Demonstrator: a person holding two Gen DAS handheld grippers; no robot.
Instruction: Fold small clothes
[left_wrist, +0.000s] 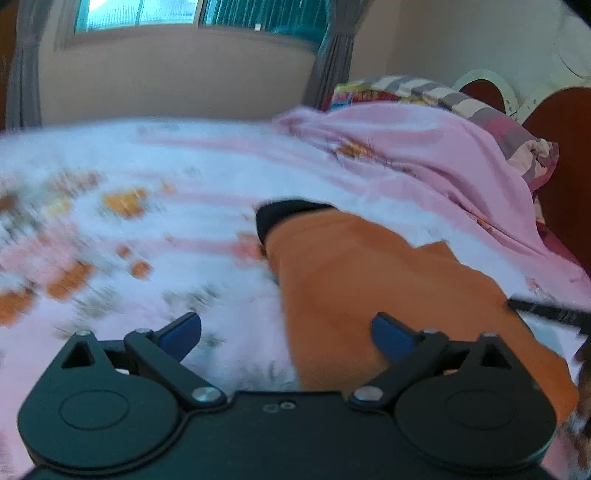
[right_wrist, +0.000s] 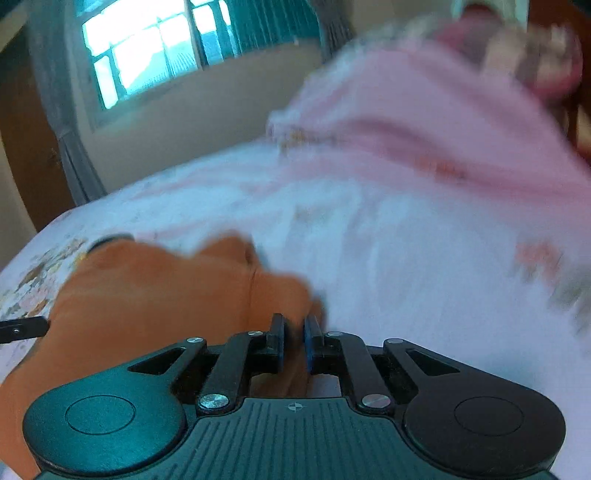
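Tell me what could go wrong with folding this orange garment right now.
The right claw pinches only a small edge of the orange garment, so the cloth may slip out. The left claw is open and holds nothing, so the free side could drag and bunch on the floral bedsheet. Both views are blurred, so exact contact is unclear.

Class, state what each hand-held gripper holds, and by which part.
The left hand-held gripper is open, holding nothing. The right hand-held gripper pinches the orange garment at its near edge.
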